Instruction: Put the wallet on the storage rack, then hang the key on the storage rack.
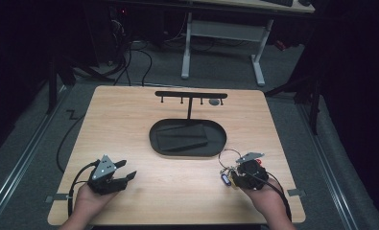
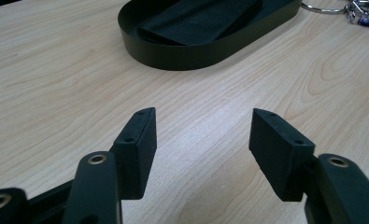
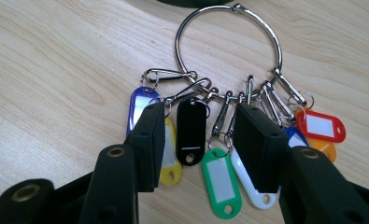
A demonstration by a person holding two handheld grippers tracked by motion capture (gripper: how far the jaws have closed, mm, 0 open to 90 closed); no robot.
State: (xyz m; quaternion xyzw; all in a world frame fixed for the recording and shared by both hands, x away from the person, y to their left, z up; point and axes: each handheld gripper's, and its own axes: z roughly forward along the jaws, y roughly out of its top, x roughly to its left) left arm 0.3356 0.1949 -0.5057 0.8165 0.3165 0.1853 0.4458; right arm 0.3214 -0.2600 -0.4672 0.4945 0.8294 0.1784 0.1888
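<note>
My right tongs (image 3: pixel 198 126) stand apart over a bunch of key tags (image 3: pixel 205 140). The flat black pads sit on either side of the glossy black tag and the green one, and I cannot see them pressing on anything. The tags are small rounded plastic slips in blue, yellow, black, green, white, red and orange. Each hangs by a thin metal clip from one big steel ring (image 3: pixel 229 44), and the lot lies spread on the bench (image 3: pixel 46 70), pale wood with a wavy grain. In the high view the bunch (image 1: pixel 227 171) is at the near right of the bench, just beside my right tongs (image 1: pixel 239 173).

My left tongs (image 2: pixel 203 133) are wide apart with nothing between them, just above bare wood at the near left. Ahead of them sits a matt black oval tray (image 2: pixel 182 58) with a low wall and a dark rectangular pad (image 2: pixel 196 21) inside. Behind the tray a slim black T-shaped rack (image 1: pixel 191 95) stands upright.
</note>
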